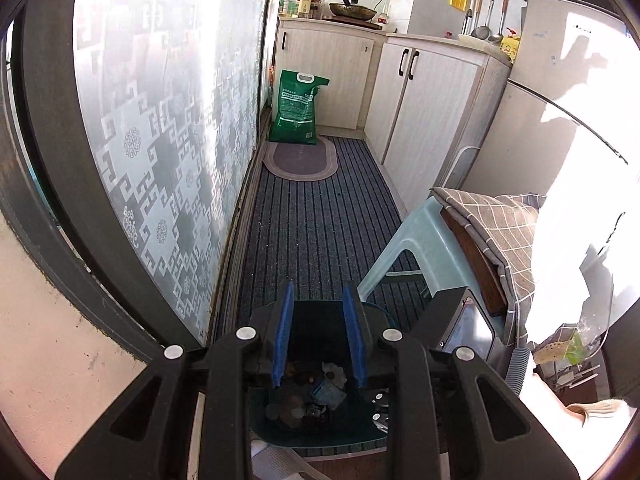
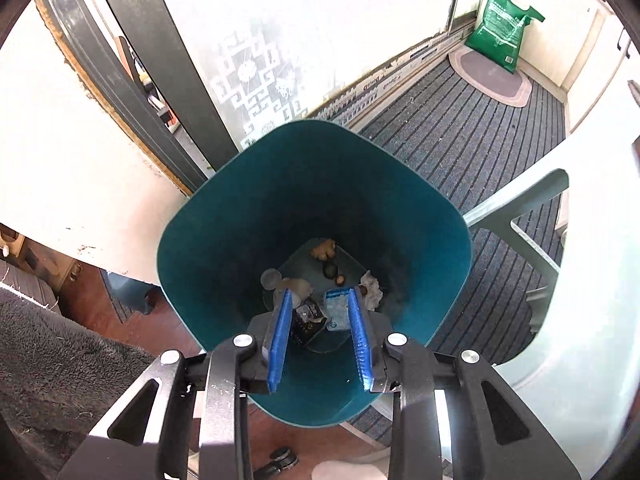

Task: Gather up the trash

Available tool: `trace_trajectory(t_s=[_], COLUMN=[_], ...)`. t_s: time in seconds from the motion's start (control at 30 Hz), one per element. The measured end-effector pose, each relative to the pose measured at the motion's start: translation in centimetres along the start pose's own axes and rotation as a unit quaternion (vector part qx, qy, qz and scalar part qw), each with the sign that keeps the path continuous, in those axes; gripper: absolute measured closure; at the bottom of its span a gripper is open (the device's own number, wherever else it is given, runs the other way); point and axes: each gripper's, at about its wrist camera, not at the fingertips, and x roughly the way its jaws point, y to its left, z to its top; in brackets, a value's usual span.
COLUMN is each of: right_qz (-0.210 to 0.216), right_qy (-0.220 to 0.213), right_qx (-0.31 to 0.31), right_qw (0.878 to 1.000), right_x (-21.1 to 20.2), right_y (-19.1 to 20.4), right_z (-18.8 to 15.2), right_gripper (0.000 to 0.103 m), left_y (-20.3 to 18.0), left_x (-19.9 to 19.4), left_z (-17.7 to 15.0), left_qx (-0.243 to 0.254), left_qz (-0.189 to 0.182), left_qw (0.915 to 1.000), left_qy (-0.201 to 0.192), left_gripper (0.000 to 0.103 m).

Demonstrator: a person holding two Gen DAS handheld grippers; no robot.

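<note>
Trash (image 2: 332, 300) lies at the bottom of the teal bin (image 2: 224, 216) on the floor. Right claw (image 2: 320, 296) hangs over its mouth, parted and empty; left claw (image 1: 318, 292), at 6 o'clock, also holds nothing.

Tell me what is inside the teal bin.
The teal bin holds scraps at its bottom: a ginger piece, crumpled tissue, a blue wrapper. The right hand-held gripper covers some.

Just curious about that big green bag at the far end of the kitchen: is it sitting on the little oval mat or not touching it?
Touching. In the left wrist view the green bag stands with its bottom edge on the far end of the oval mat.
</note>
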Motion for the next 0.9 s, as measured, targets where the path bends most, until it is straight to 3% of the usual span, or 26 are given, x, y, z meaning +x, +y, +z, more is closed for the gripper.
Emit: trace_trajectory(t_s=[0.37,0.5,0.77,0.83,0.9], right_qz=[-0.013,-0.032,-0.068,-0.075,-0.076], right_qy=[-0.116,-0.158,-0.222,-0.235,-0.246], right_qx=[0.02,0.032,0.06,0.061,0.065], right_qw=[0.993,0.986,0.971,0.967,0.964], right_x=[-9.7,-13.5,-20.0,-21.4,-22.6], right_y=[-1.9,-3.1,-4.9,-4.9,-5.0], right_z=[-0.1,-0.9,-3.6,-4.3,-5.2], right_gripper=[0.078,0.078,0.077,0.068,0.066], left_y=[-3.5,-4.3,-6.1,-6.4,-6.8], left_x=[-3.0,-3.4,-4.6,-5.0,-5.4], left_z=[0.3,-0.5,-1.9,-2.2,-2.5], left_qx=[0.043,0.048,0.064,0.065,0.065], left_qz=[0.016,0.027,0.037,0.035,0.032], left_qw=[0.9981,0.9973,0.9949,0.9945,0.9942], left_qy=[-0.042,-0.049,-0.068,-0.074,-0.079], left_gripper=[0.069,0.056,0.052,0.049,0.047])
